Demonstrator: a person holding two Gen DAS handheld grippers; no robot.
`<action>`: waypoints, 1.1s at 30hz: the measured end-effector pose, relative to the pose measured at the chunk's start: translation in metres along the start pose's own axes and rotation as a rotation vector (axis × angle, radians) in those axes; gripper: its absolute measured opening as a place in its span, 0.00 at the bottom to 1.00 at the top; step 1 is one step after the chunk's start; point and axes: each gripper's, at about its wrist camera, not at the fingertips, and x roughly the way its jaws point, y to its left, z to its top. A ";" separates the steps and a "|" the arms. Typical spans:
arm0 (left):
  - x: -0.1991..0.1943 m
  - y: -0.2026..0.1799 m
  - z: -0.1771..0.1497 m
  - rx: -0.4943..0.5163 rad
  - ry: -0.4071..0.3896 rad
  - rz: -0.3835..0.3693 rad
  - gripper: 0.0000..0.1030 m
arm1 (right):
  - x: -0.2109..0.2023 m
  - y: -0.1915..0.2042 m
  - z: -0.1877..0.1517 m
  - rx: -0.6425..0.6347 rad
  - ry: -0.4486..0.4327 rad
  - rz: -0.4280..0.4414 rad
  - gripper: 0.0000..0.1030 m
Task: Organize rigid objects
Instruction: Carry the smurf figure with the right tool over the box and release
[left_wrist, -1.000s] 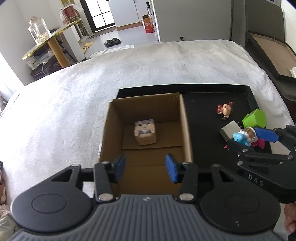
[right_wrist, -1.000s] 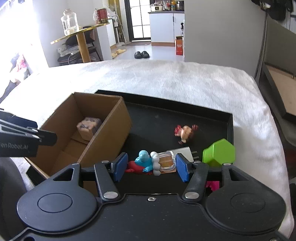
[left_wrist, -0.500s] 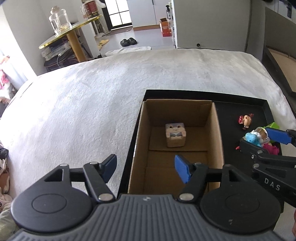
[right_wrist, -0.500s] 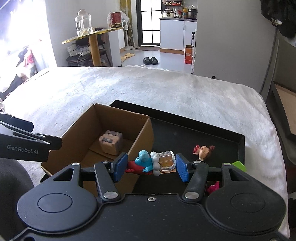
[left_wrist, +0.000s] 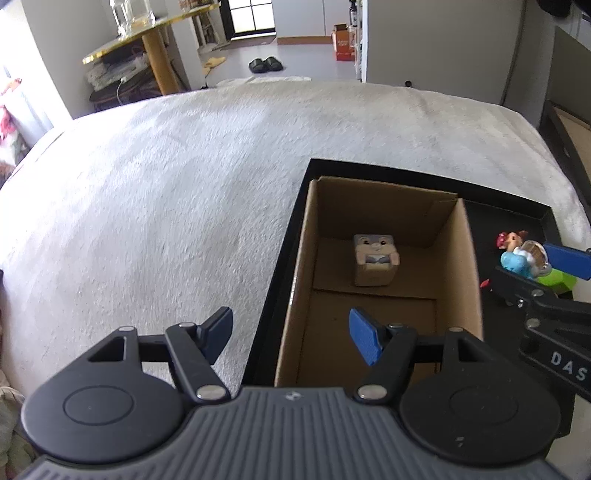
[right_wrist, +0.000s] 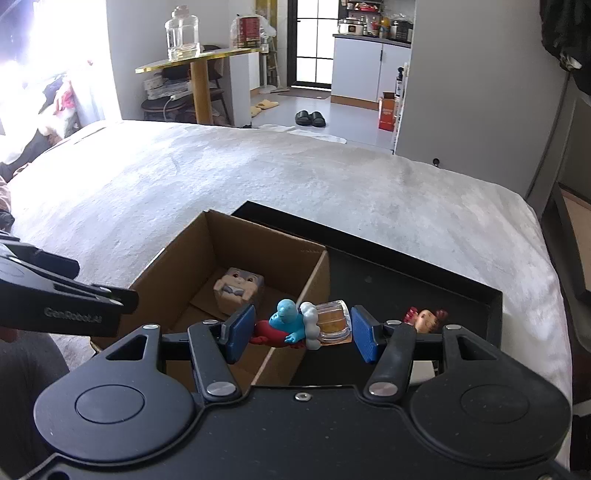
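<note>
Now, your right gripper (right_wrist: 303, 334): clamps the blue figure (right_wrist: 290, 325) above the cardboard box (right_wrist: 314, 273) rim.
Your left gripper (left_wrist: 290, 334): fingers wide, empty, over the tray (left_wrist: 295, 206) left edge.

since a second ago the left gripper (left_wrist: 290, 336) has spread its jaws wider and drifted left of the cardboard box (left_wrist: 380, 280), while the right gripper (right_wrist: 303, 332) carried the blue figurine (right_wrist: 290, 325) up over the box's wall.

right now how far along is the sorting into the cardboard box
One item looks done: the cube toy sits inside the cardboard box. In hand: the right tool grips the blue figure over the box's edge. The left tool is open and empty. Left on the black tray: the small doll and a green block.
</note>
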 end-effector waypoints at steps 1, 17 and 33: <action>0.003 0.002 0.000 -0.006 0.006 -0.001 0.66 | 0.002 0.001 0.001 -0.002 0.004 0.001 0.54; 0.050 0.011 0.008 -0.053 0.037 -0.067 0.56 | 0.044 0.019 0.016 -0.120 0.070 -0.017 0.54; 0.075 0.012 0.010 -0.086 0.076 -0.097 0.11 | 0.078 0.036 0.024 -0.277 0.088 -0.059 0.55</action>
